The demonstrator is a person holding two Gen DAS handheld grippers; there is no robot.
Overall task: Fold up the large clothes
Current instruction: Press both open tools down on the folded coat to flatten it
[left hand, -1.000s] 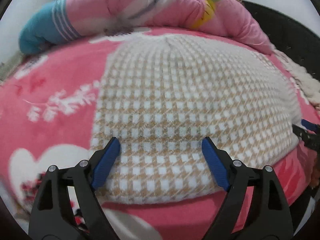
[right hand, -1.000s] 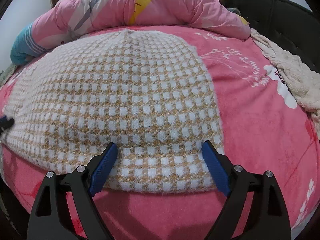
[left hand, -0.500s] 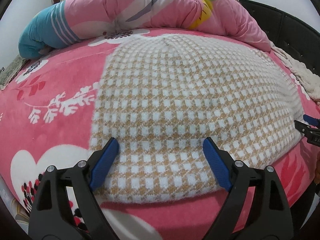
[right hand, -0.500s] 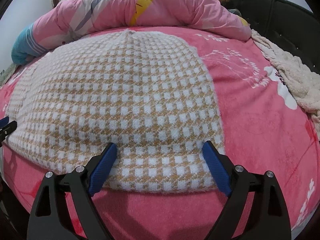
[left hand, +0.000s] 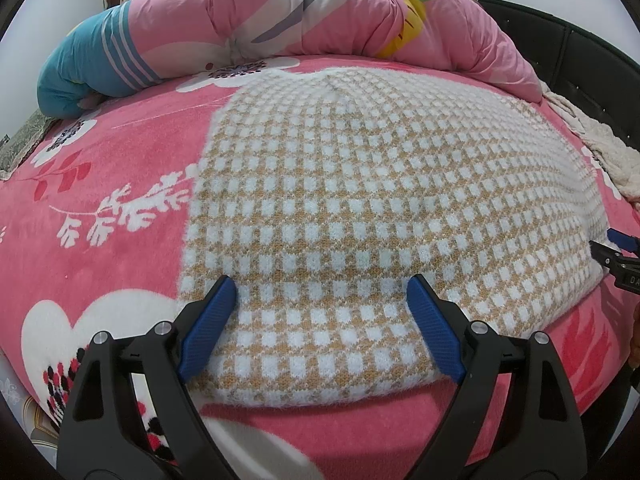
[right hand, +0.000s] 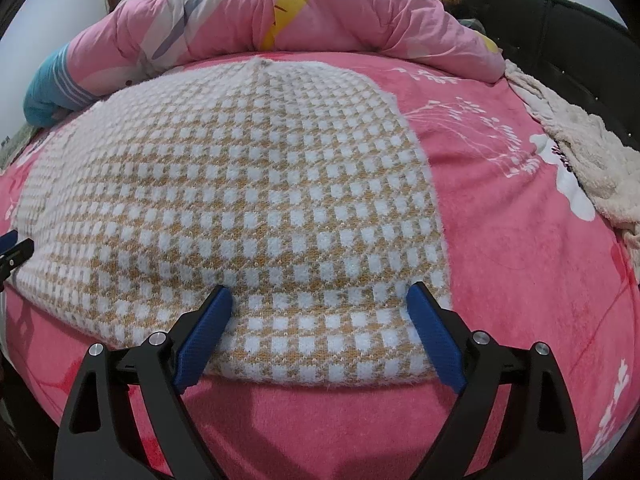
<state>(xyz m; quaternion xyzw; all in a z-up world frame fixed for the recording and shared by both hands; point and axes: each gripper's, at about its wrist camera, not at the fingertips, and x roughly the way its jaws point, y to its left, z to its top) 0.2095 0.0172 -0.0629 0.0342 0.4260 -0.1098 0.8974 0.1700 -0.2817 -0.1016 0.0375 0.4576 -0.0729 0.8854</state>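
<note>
Both hand-held grippers, left and right, hover released, jaws spread, over a checked sweater on the bed.

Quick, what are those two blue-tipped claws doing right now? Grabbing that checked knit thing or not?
Left gripper: open, holding nothing, over the near edge of the checked knit garment.
Right gripper: open, holding nothing, over the same near edge.

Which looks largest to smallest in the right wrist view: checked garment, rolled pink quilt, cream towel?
1. Checked garment
2. Rolled pink quilt, though farther back, so unsure
3. Cream towel, partly cut off at the edge
</note>
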